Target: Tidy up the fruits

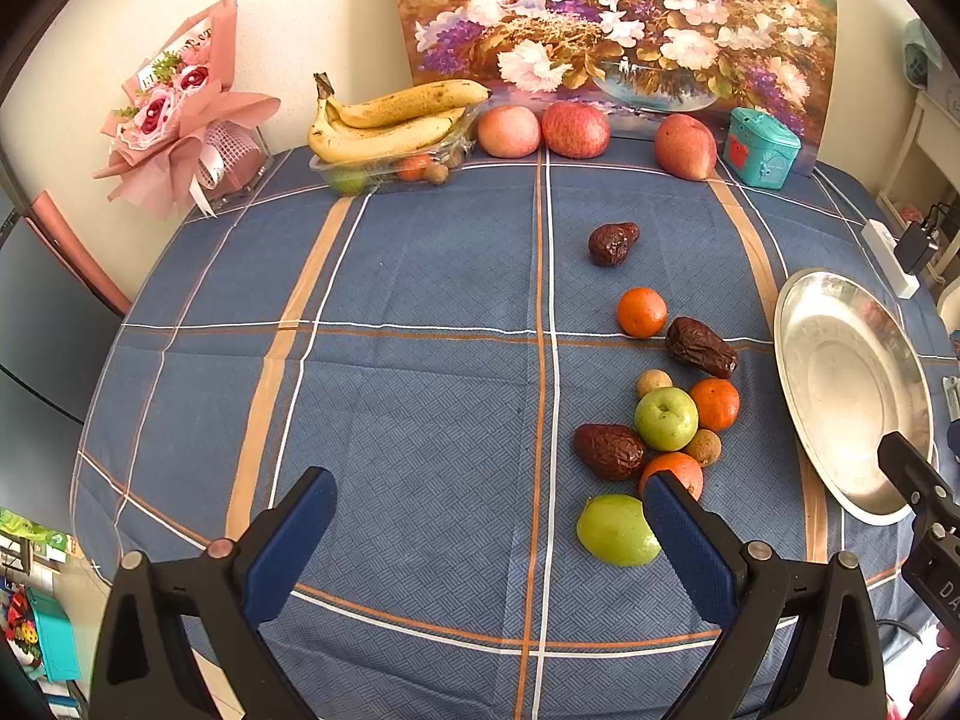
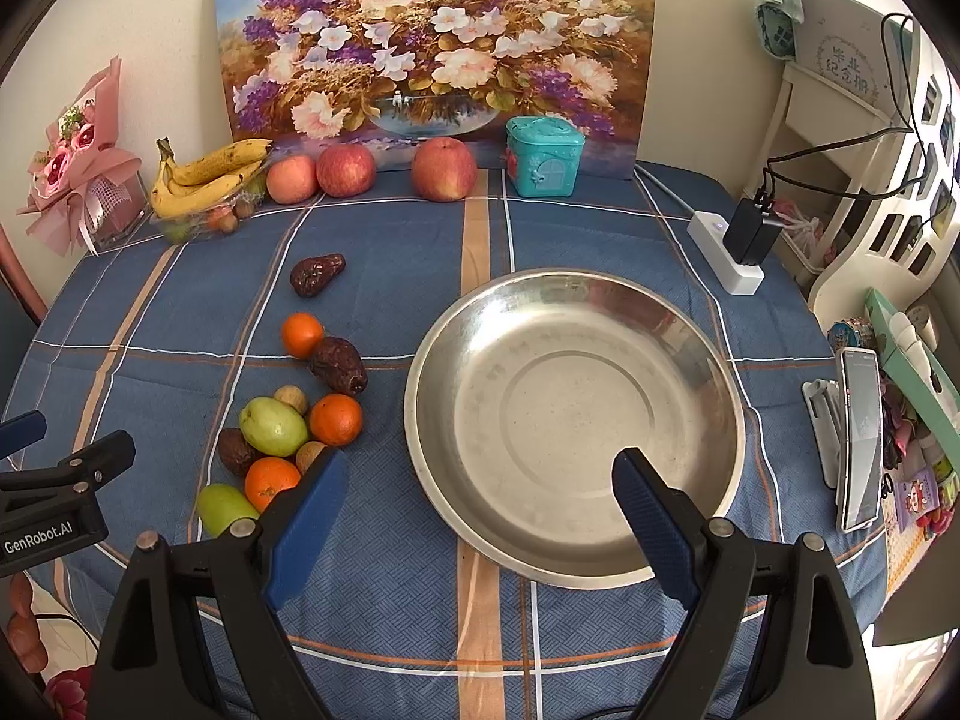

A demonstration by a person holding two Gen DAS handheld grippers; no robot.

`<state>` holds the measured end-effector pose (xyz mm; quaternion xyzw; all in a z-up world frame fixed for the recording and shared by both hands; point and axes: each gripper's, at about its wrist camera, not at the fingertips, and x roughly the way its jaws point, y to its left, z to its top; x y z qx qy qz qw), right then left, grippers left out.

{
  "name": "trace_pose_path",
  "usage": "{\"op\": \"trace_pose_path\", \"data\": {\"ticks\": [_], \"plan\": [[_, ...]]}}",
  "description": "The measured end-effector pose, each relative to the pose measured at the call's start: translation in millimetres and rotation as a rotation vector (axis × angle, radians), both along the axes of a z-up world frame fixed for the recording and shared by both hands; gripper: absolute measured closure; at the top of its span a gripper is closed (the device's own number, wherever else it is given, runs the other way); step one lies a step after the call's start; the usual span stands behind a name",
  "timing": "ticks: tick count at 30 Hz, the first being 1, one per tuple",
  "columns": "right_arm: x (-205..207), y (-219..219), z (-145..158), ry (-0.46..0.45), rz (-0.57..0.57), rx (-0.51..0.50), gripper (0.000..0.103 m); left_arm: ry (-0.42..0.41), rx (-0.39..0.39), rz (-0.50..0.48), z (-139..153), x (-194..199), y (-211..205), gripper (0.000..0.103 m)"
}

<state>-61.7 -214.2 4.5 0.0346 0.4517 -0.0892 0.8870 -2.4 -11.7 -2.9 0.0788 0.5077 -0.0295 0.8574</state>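
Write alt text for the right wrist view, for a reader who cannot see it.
An empty metal dish sits on a blue checked tablecloth beyond the open right gripper. Left of the dish lie loose fruits: oranges, green fruit and dates. Bananas, apples and a flower painting line the back wall.

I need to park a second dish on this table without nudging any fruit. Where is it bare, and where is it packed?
Bare: the wide blue cloth left of the loose fruit cluster, in front of the banana tray. The steel plate is empty too. Crowded: the strip between cluster and plate, and the back edge with the apples.
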Motion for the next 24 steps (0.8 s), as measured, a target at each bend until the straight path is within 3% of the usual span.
{"op": "trace_pose_path", "data": {"ticks": [24], "plan": [[0.0, 1.8, -1.7, 0.003, 0.000, -0.001, 0.013, 0.004, -0.007, 0.000, -1.7, 0.0, 1.0, 0.000]]}}
